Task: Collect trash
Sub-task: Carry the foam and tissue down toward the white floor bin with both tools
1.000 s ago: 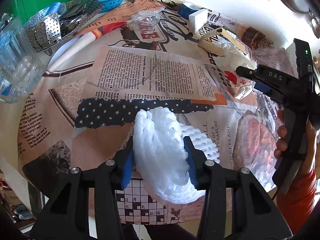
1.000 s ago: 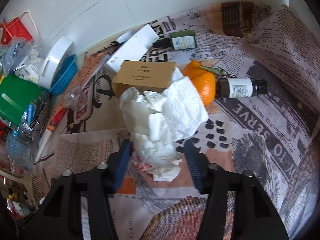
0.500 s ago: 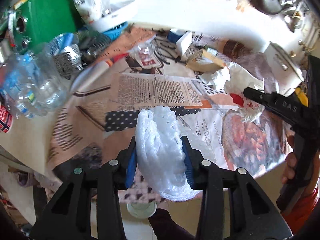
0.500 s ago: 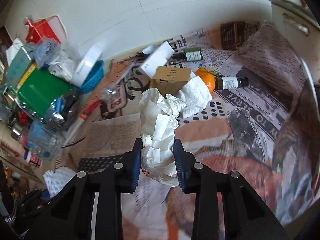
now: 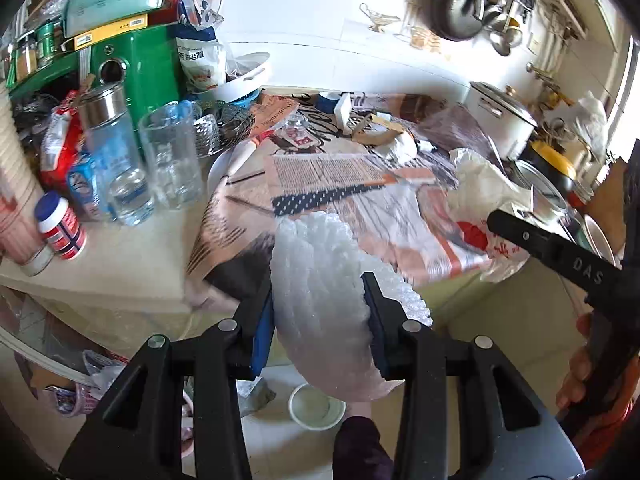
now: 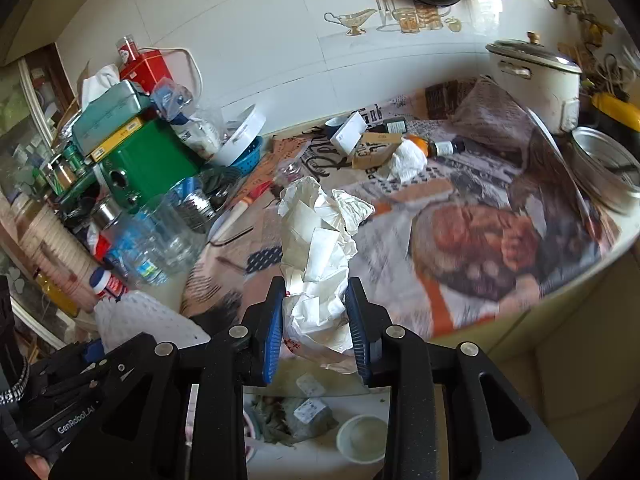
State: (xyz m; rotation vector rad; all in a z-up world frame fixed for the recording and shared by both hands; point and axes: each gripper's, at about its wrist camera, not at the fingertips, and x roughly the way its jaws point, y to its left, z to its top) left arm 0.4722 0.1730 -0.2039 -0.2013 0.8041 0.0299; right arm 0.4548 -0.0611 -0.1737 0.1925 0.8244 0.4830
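Gripping a white foam net [image 5: 320,300] between the blue pads of the left gripper [image 5: 318,320], above the edge of the newspaper-covered table [image 5: 120,256]. Pinching crumpled white paper [image 6: 316,264] in the right gripper [image 6: 316,324] (jaws lately closing, paper between them), over the floor beside the table. "DAS" readable on the right gripper's arm, "GenRoboAI" on the left's body.

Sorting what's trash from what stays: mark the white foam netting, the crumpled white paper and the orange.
white foam netting [image 5: 320,304], left wrist view, on its ribbed middle.
crumpled white paper [image 6: 316,256], right wrist view, on its folded middle.
orange [image 6: 420,141], right wrist view, on the visible sliver above the tissue.
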